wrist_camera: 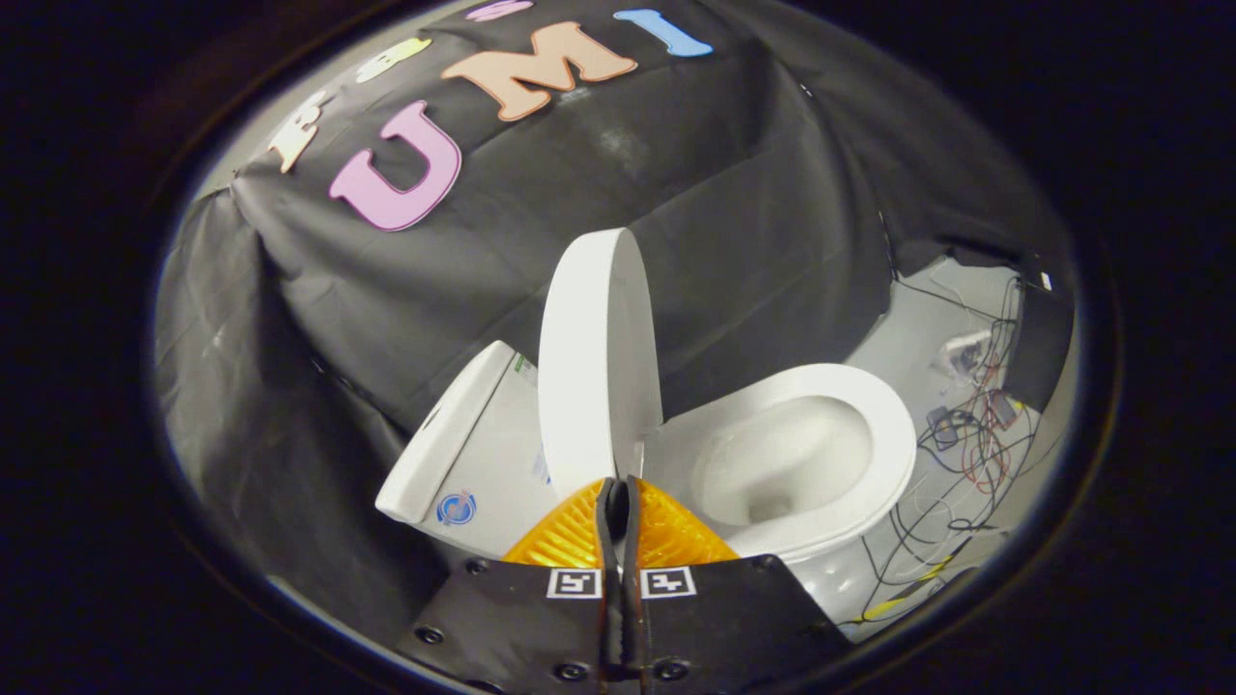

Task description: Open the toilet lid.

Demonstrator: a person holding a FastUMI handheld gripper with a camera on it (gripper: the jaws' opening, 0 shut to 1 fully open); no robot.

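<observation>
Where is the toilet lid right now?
In the gripper view, the toilet lid stands raised just beyond the closed gripper, between the tank on its left and the open bowl on its right.

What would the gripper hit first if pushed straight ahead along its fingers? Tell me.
Most likely the raised toilet lid: it stands upright just ahead of the gripper, whose fingers are closed together on nothing. Depth is hard to judge.
</observation>
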